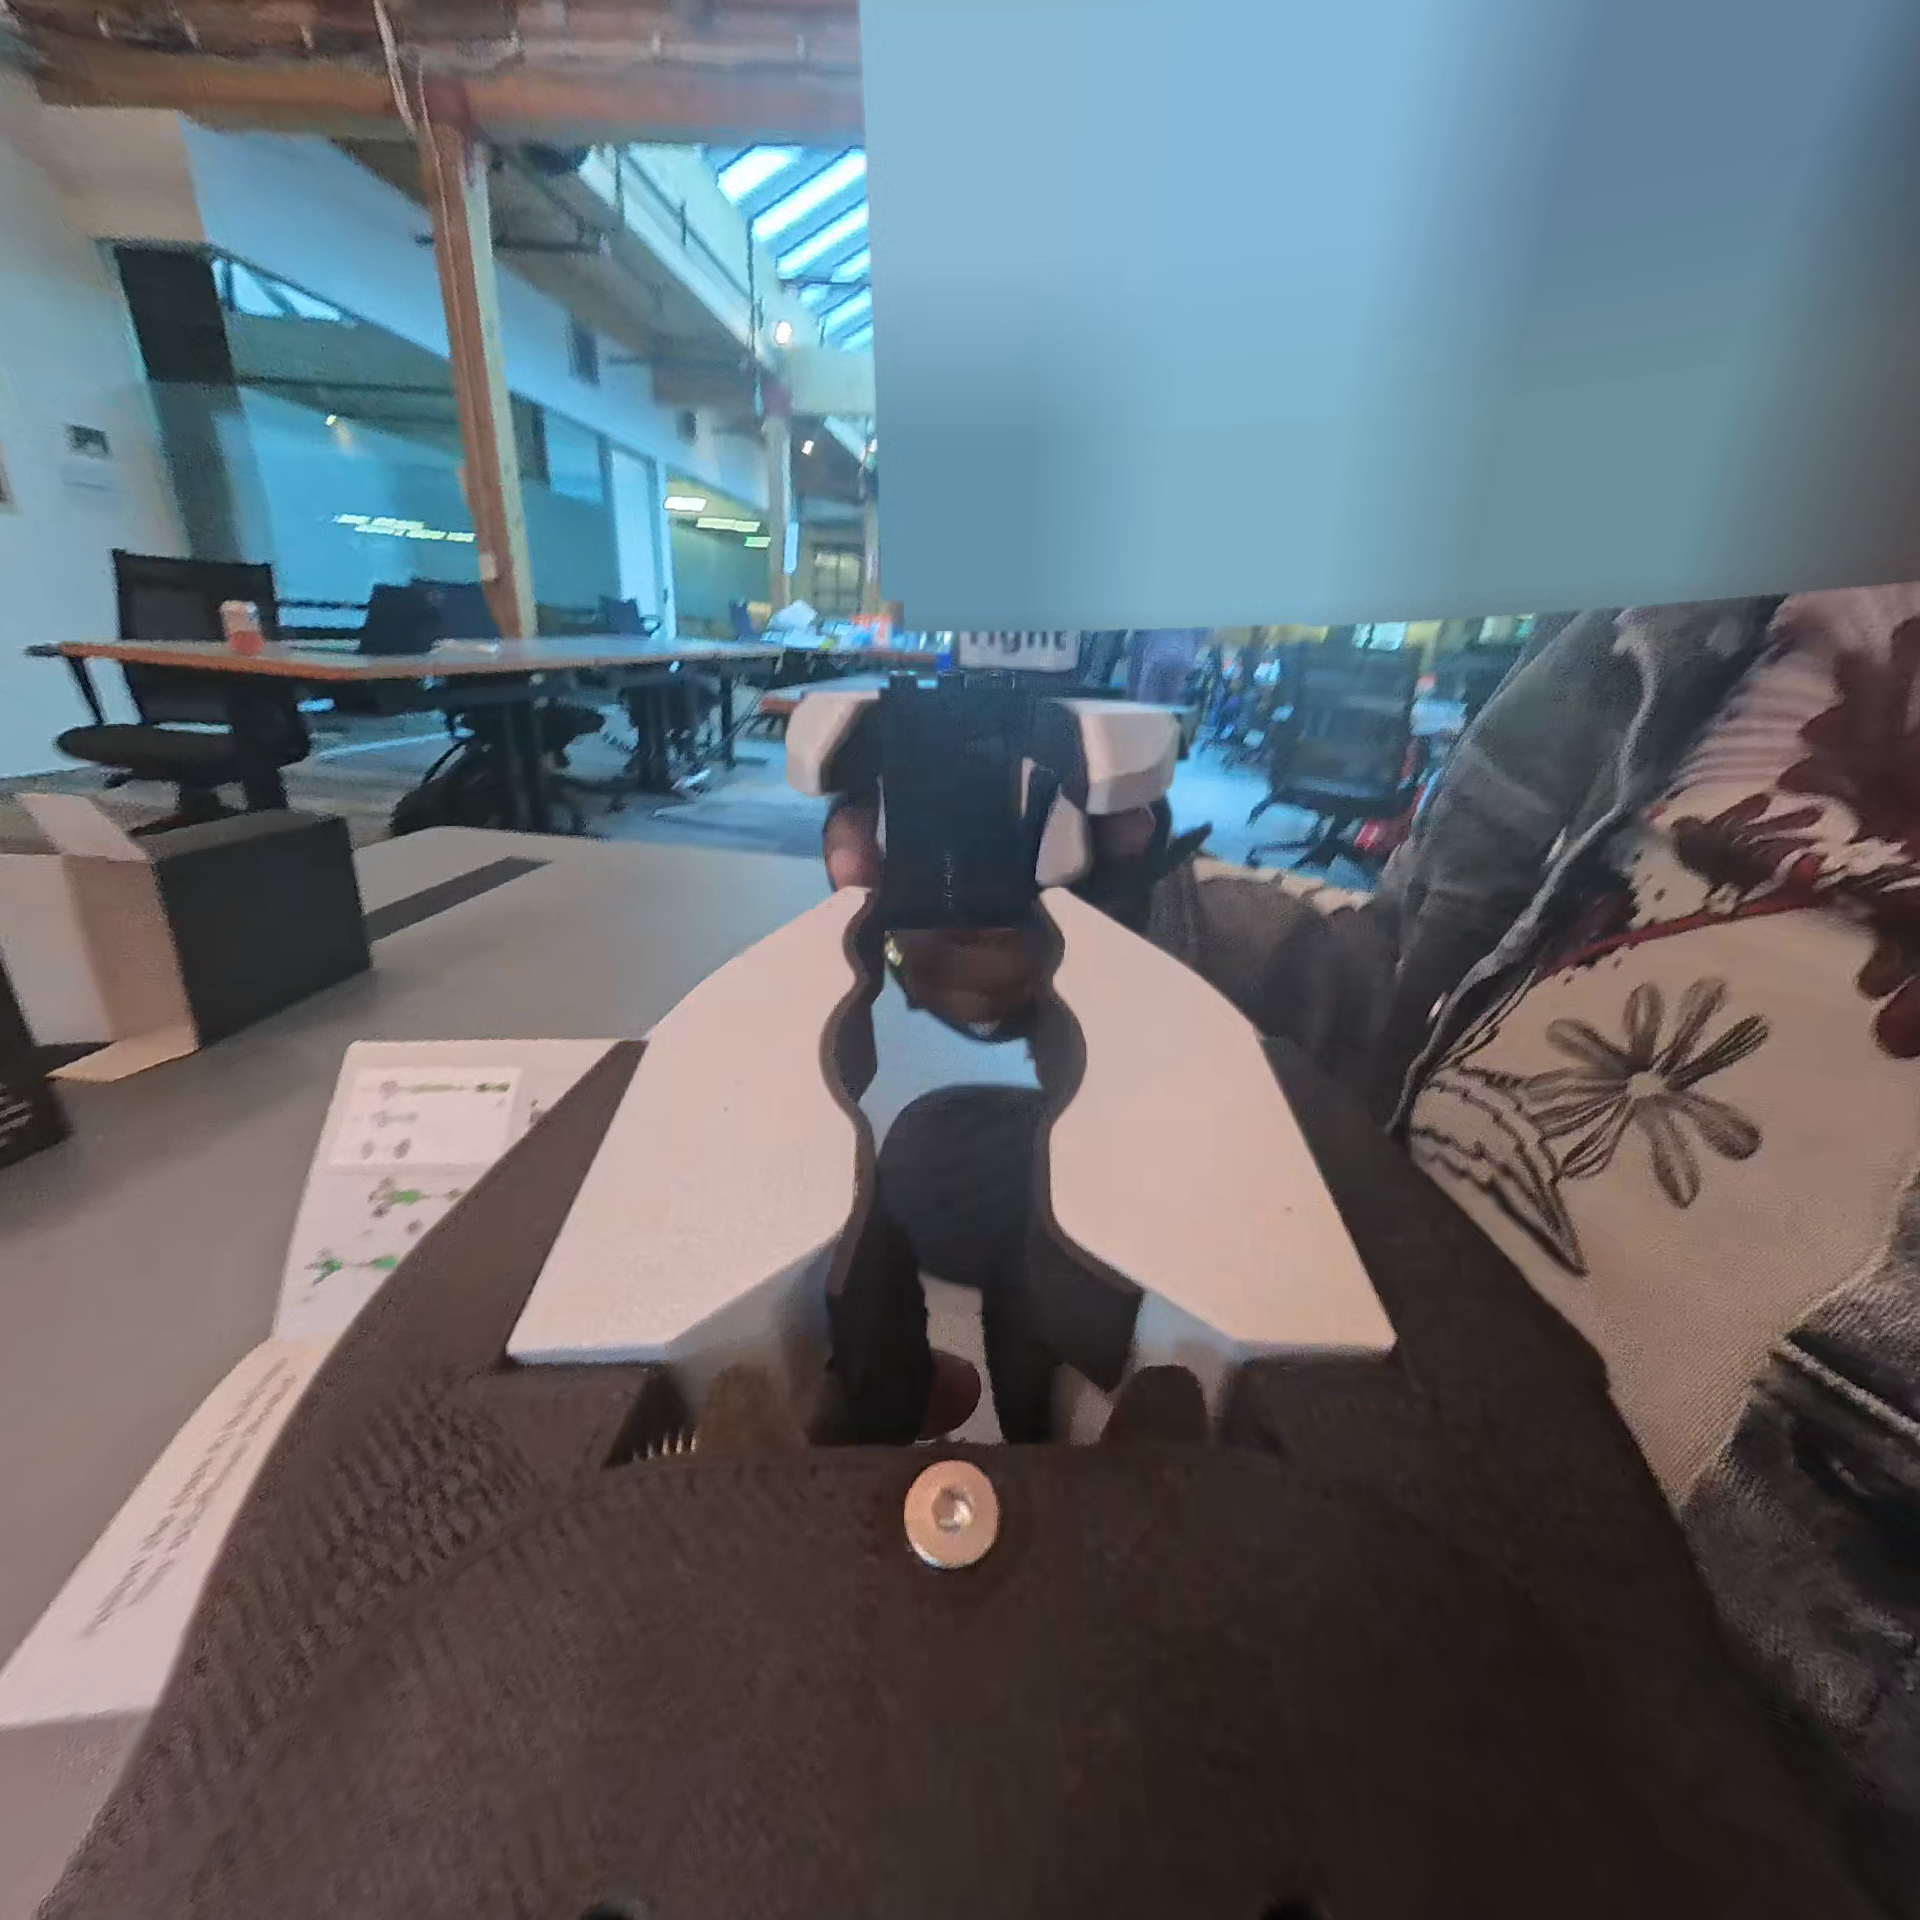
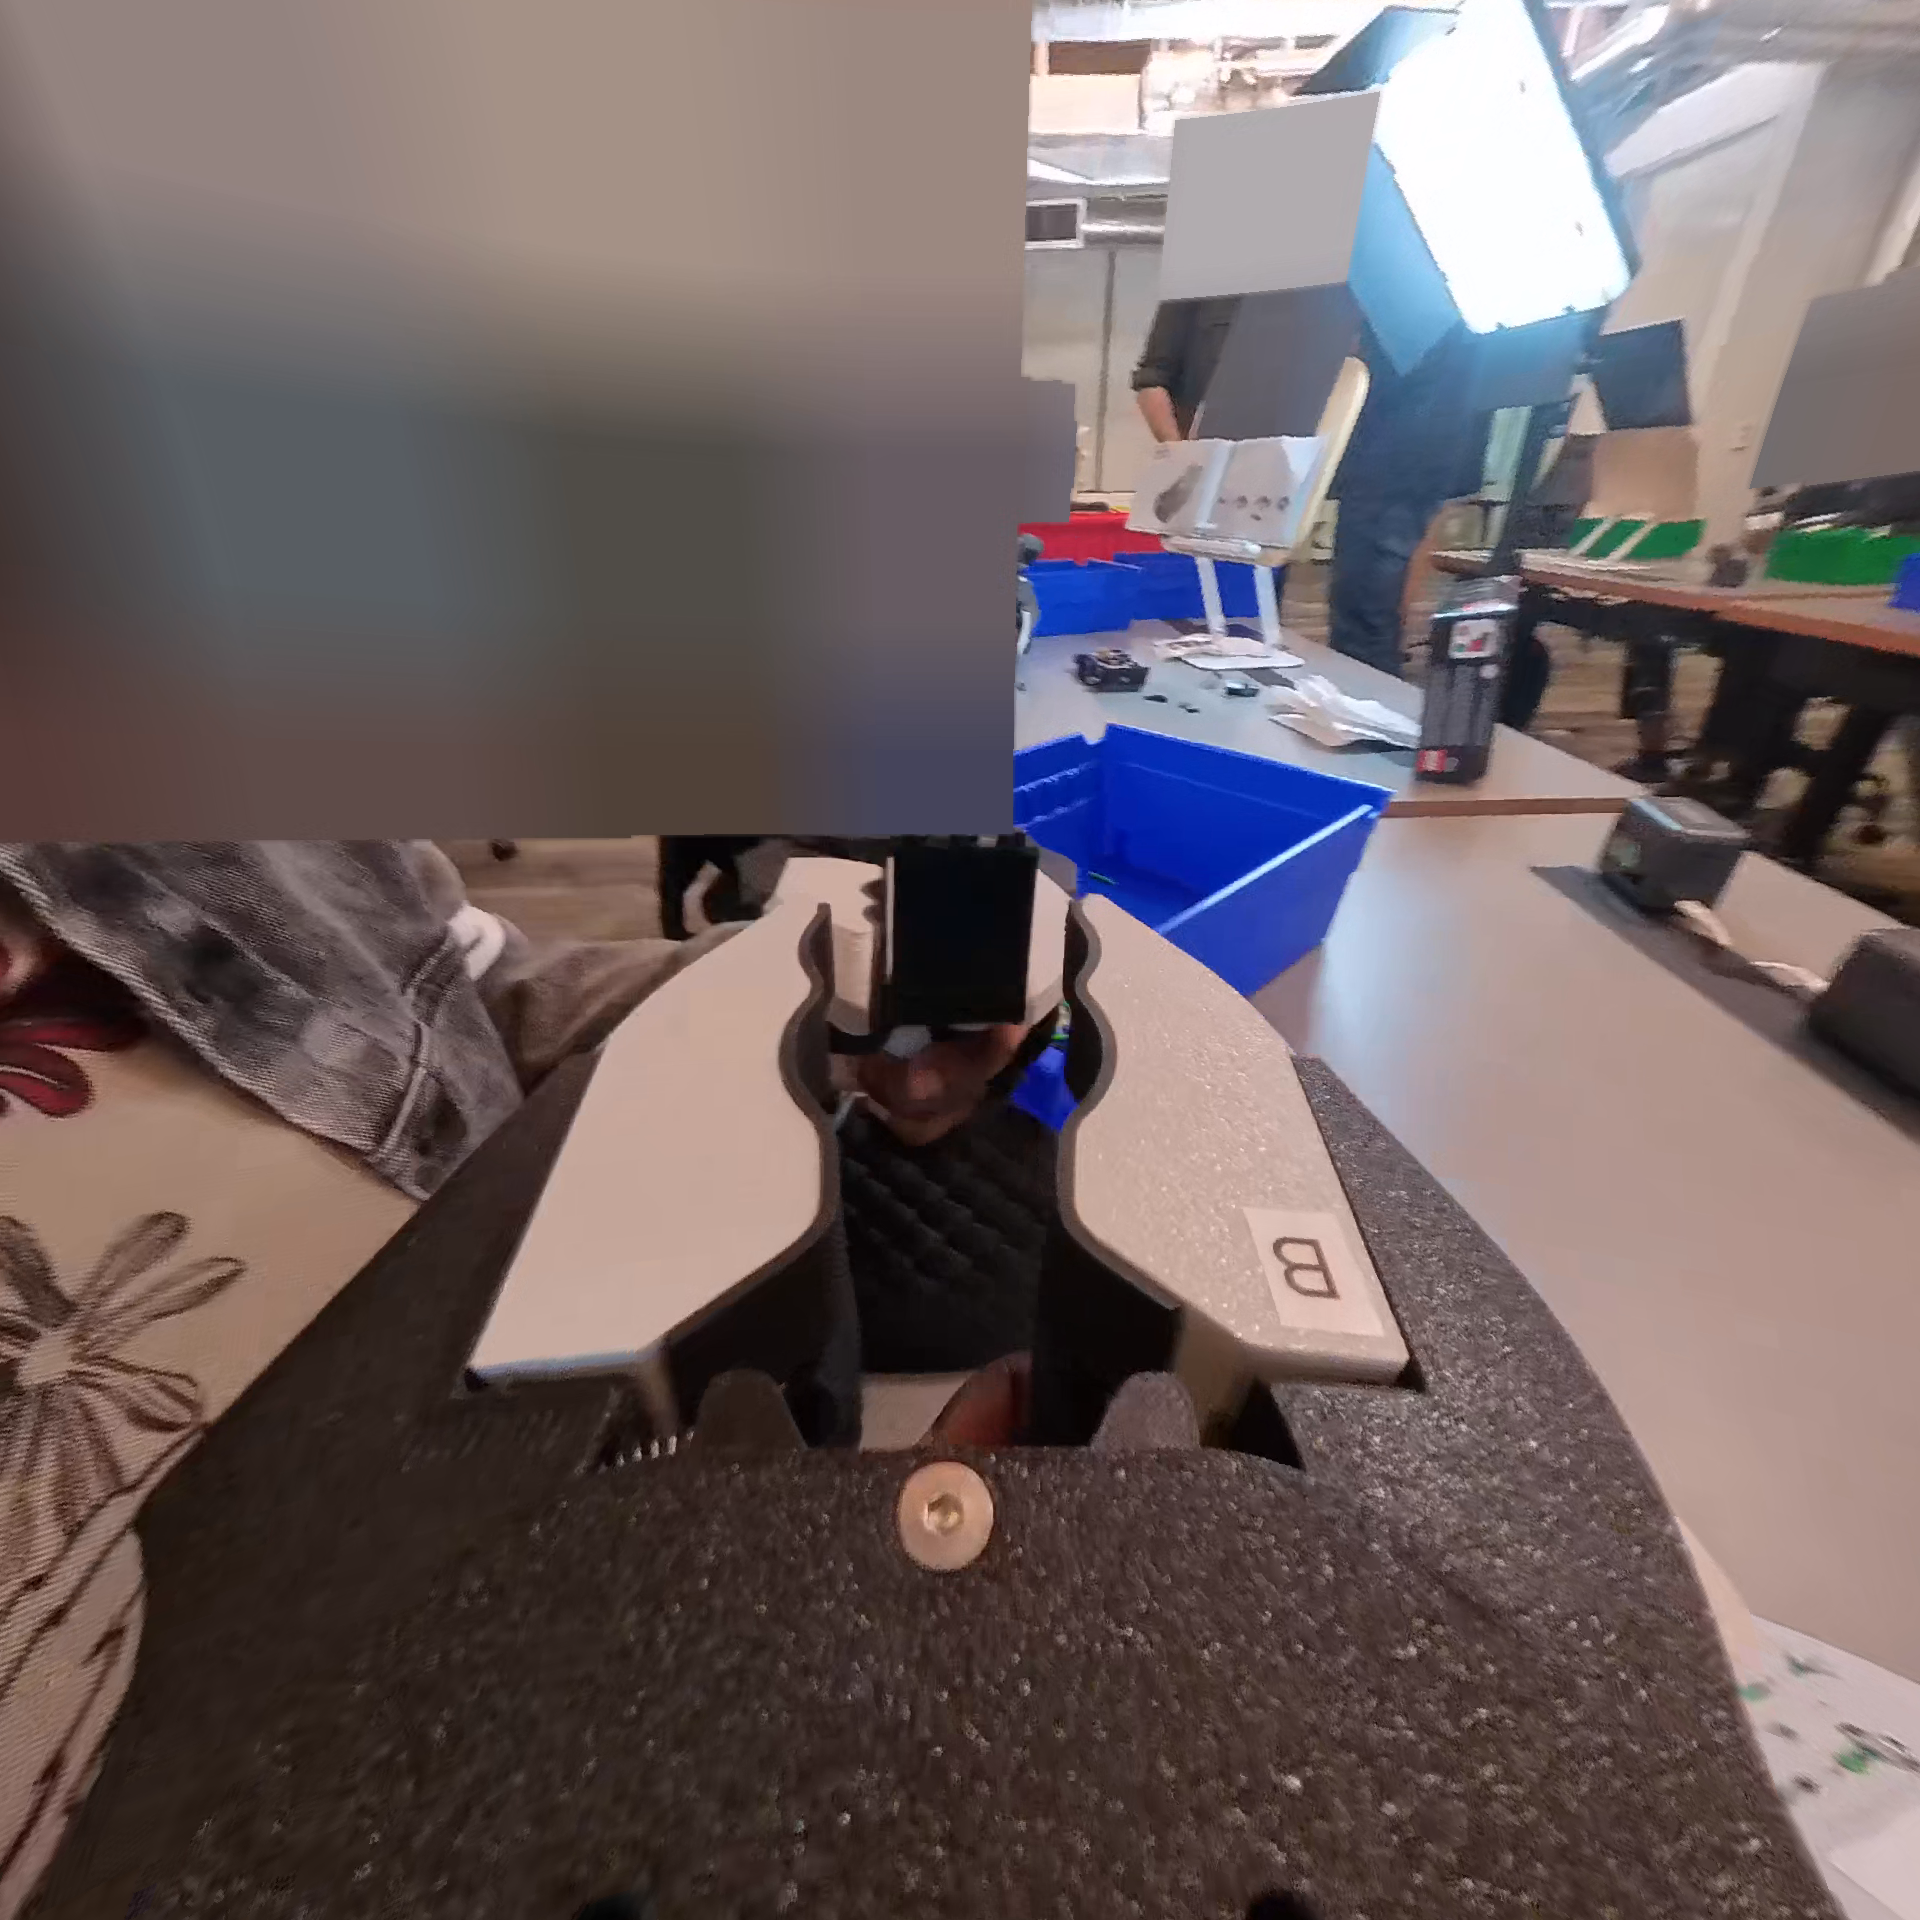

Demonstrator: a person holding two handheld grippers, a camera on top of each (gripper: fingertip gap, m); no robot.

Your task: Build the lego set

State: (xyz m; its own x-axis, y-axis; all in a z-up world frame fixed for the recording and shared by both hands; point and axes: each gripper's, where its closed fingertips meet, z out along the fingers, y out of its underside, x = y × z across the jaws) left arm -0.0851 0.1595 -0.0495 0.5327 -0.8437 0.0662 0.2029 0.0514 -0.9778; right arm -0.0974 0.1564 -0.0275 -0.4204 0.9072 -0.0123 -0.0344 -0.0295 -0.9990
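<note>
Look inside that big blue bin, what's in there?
Only the blue bin's bare inner walls show. Its floor is hidden by its own front wall and the right hand-held gripper, so I cannot tell what lies there.

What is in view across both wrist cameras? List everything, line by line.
lego piece: one, black, between the two facing grippers' tips; which one grips it is unclear
instruction sheet: one, white with green prints, on the table left of the left gripper
table: one, grey, under everything
box: one, white and black, on the table at far left
bin: one near, blue, ahead of the right gripper; more blue ones behind
light panel: one, lit, upper right
floral garment: one, cream with dark flowers, on the person
left gripper: white fingers
right gripper: grey fingers
</note>
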